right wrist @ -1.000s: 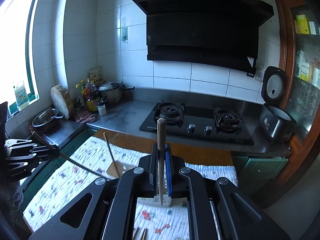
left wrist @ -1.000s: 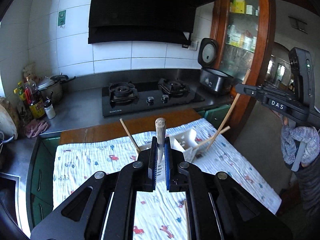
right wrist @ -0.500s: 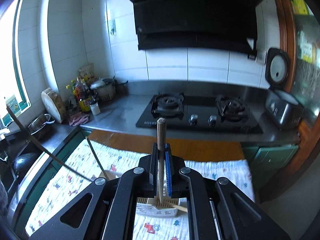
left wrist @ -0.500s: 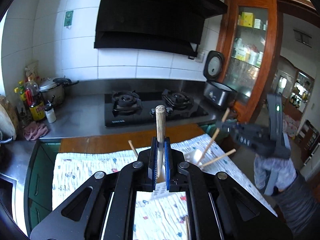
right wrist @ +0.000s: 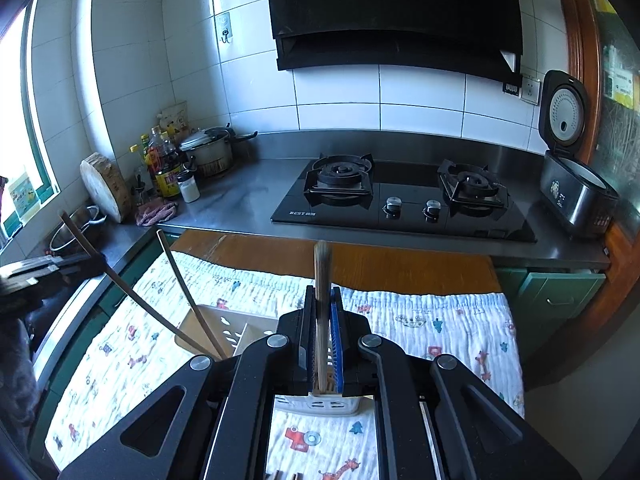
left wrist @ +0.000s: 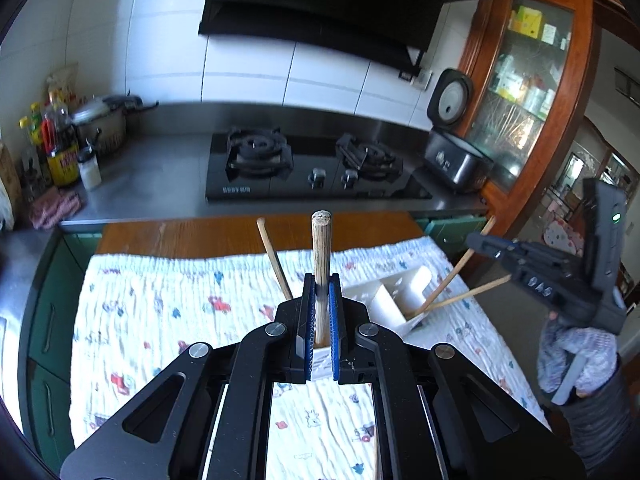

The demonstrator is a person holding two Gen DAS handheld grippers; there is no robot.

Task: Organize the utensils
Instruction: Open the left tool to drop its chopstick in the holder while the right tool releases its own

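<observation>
White plastic, slotted down its sides, the utensil holder (right wrist: 240, 334) stands on a cartoon-print cloth (left wrist: 160, 312) over the table. The left gripper (left wrist: 321, 332) is clamped tight on a wooden chopstick (left wrist: 321, 248), its lower end at the holder's rim. The right gripper (right wrist: 322, 344) pinches another chopstick (right wrist: 321, 280) just above the holder. Two loose chopsticks (right wrist: 180, 288) lean out of the holder.
</observation>
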